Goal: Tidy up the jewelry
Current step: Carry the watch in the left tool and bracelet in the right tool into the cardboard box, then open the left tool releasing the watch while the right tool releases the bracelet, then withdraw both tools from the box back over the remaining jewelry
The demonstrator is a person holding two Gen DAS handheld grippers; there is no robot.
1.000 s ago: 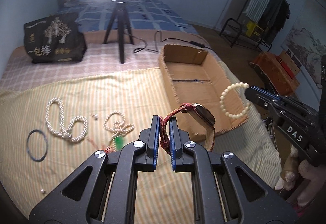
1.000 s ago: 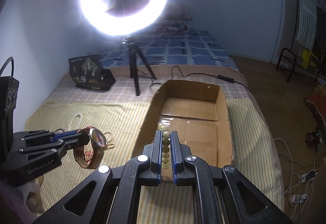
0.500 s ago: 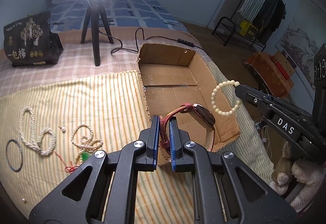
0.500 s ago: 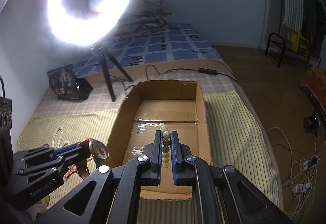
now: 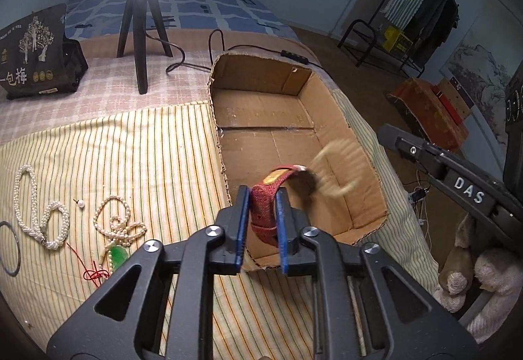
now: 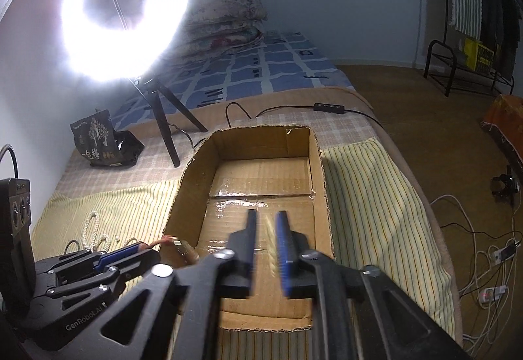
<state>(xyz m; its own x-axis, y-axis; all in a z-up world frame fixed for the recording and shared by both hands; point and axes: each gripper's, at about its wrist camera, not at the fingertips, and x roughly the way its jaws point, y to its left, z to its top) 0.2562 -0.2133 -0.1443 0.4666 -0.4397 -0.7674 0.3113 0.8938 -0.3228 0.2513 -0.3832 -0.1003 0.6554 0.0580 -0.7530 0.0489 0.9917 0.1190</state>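
Cardboard box [image 5: 281,118], one, on the bed. Left gripper [image 5: 261,222] jaws, just opening, spread slightly around one red watch strap [image 5: 266,193] over the box's 6 o'clock edge; contact unclear. Right gripper [image 6: 266,244] jaws, just opening, parted; one blurred bead bracelet [image 5: 336,163] is in mid-air inside the box. At 9 o'clock: two pearl strands [image 5: 42,216], one dark bangle [image 5: 9,248], one green pendant [image 5: 118,253].
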